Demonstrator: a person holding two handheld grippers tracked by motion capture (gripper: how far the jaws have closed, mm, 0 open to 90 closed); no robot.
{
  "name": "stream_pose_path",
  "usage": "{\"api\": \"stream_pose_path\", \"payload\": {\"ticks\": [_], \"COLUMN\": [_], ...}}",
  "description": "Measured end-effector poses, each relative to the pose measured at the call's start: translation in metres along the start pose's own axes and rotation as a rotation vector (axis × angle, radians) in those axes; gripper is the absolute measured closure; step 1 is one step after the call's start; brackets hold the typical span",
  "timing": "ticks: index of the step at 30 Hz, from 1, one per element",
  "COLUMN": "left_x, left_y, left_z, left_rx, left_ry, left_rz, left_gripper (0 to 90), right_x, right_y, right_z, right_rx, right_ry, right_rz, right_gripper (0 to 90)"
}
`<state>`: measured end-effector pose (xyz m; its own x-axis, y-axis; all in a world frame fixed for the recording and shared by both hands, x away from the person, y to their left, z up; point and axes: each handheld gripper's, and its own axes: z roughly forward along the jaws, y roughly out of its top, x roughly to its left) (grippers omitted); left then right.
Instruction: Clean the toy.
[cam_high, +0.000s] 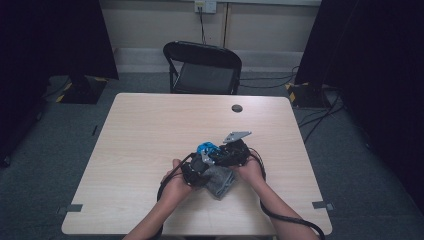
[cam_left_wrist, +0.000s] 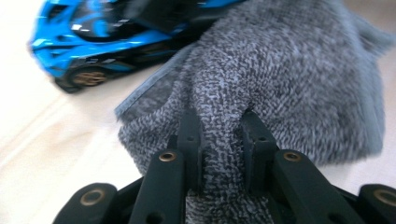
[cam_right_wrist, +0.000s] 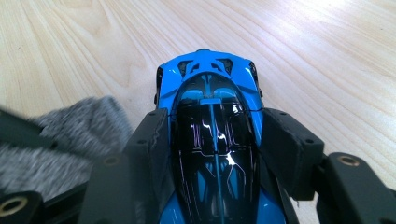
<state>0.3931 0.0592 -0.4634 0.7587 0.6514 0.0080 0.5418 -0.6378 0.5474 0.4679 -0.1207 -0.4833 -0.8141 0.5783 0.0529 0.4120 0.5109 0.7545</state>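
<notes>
A blue and black toy car (cam_right_wrist: 210, 130) sits on the light wooden table (cam_high: 150, 130), nose pointing away, with my right gripper (cam_right_wrist: 215, 135) shut on its two sides. The car (cam_high: 206, 148) lies near the table's middle front, and its side with a gold wheel (cam_left_wrist: 88, 77) is seen from my left gripper view. A grey terry cloth (cam_left_wrist: 289, 79) lies just beside the car, and my left gripper (cam_left_wrist: 222, 126) is shut on a pinched fold of it. In the high view both grippers meet, the left (cam_high: 196, 172) over the cloth (cam_high: 220, 181), the right (cam_high: 231, 152) over the car.
A black folding chair (cam_high: 202, 67) stands behind the far edge of the table. A small dark round disc (cam_high: 237, 108) lies near the table's back edge. Black cables trail from both grippers past the forearms.
</notes>
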Motion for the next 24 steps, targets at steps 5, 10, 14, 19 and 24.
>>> {"api": "stream_pose_path", "payload": {"ticks": [5, 10, 14, 19, 24], "left_x": [0.009, 0.02, 0.027, 0.035, 0.044], "left_y": [0.003, 0.004, 0.005, 0.004, 0.0], "left_z": [0.002, 0.001, 0.0, -0.002, -0.004], "left_rx": [0.0, 0.003, 0.002, 0.014, 0.013], "left_ry": [0.039, 0.067, 0.08, 0.103, 0.105], "left_rz": [-0.019, -0.041, -0.058, -0.068, -0.099], "left_gripper": [73.4, 73.8, 74.0, 74.1, 74.3], "right_x": [0.0, 0.001, 0.001, 0.001, 0.001], "right_y": [-0.001, -0.001, -0.001, -0.002, -0.002], "right_z": [0.0, -0.001, -0.001, -0.001, -0.001], "right_rx": [-0.003, -0.005, -0.008, -0.012, -0.014], "right_ry": [-0.001, -0.003, -0.003, -0.003, -0.004], "right_rz": [-0.003, 0.0, 0.001, 0.002, -0.001], "right_gripper": [42.6, 43.1, 43.1, 43.1, 43.1]}}
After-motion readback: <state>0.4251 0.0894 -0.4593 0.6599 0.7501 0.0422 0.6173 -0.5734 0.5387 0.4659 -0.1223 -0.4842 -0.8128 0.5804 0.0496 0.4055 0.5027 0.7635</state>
